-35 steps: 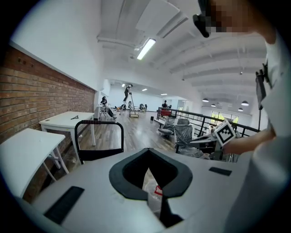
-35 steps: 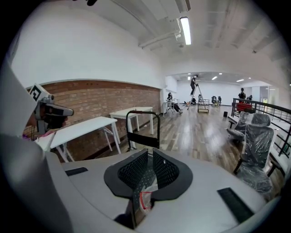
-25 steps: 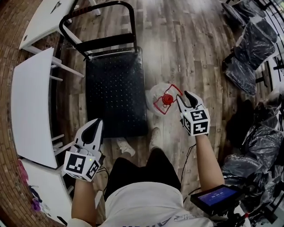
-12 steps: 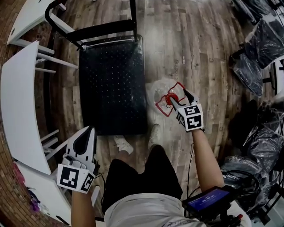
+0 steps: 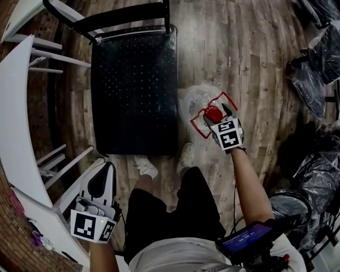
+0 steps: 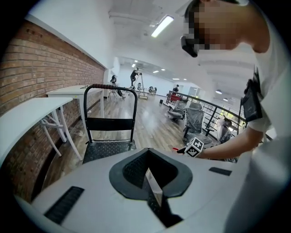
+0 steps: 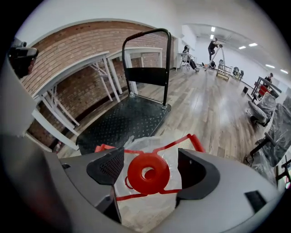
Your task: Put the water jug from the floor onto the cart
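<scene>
The clear water jug (image 5: pixel 197 101) stands on the wood floor just right of the black cart (image 5: pixel 133 85). It has a red cap (image 5: pixel 214 113) and a red carrying frame. My right gripper (image 5: pixel 219 110) points steeply down over the jug's top. In the right gripper view the red cap (image 7: pixel 148 173) lies between the jaws of the right gripper (image 7: pixel 150 166), which are opening, and the pads stand clear of the cap on both sides. My left gripper (image 5: pixel 108 166) hangs low at the left, shut and empty, away from the jug. The left gripper (image 6: pixel 148 152) faces the cart (image 6: pixel 109 150).
The cart's upright handle (image 5: pixel 127 13) is at its far end. White tables (image 5: pixel 18 122) run along the brick wall on the left. Chairs wrapped in plastic (image 5: pixel 319 58) stand at the right. The person's feet (image 5: pixel 164 162) are just short of the cart.
My right gripper has sunk onto the jug's top and its jaws have spread around the red cap. My left gripper has dropped lower at the left.
</scene>
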A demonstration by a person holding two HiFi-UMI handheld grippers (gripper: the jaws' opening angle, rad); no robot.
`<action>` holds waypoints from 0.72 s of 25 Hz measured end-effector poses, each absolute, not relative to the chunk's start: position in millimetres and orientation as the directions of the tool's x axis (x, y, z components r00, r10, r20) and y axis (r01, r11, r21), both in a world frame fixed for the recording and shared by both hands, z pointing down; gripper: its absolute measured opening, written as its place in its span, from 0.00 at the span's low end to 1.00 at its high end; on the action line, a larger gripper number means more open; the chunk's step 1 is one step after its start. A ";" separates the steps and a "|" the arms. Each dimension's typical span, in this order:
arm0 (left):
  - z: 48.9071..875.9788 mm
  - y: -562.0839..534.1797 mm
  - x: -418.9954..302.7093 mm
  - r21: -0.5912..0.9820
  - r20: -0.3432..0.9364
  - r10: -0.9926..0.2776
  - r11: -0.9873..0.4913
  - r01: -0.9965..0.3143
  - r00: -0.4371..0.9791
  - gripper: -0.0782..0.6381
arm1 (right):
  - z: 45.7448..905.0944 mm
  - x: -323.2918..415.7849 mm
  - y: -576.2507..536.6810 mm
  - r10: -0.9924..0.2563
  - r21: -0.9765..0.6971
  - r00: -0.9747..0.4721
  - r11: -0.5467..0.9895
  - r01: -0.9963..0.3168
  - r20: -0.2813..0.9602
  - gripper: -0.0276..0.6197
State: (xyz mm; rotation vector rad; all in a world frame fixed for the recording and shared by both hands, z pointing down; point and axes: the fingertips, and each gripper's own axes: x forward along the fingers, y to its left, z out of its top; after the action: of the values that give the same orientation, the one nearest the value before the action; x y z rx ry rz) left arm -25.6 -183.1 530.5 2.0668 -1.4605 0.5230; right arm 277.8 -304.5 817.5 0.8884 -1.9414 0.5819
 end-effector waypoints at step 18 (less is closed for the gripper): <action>537.2 -160.6 -28.9 0.200 0.614 -0.738 -0.200 -0.959 0.282 0.11 | 848.8 285.4 -297.5 -0.397 0.000 -0.291 0.591 -0.807 0.870 0.53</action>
State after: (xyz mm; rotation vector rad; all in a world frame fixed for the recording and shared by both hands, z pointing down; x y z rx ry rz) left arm -28.9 -160.6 537.2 2.0076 -1.5164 0.5265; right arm 285.4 -297.5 848.8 0.9660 -1.9058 0.5638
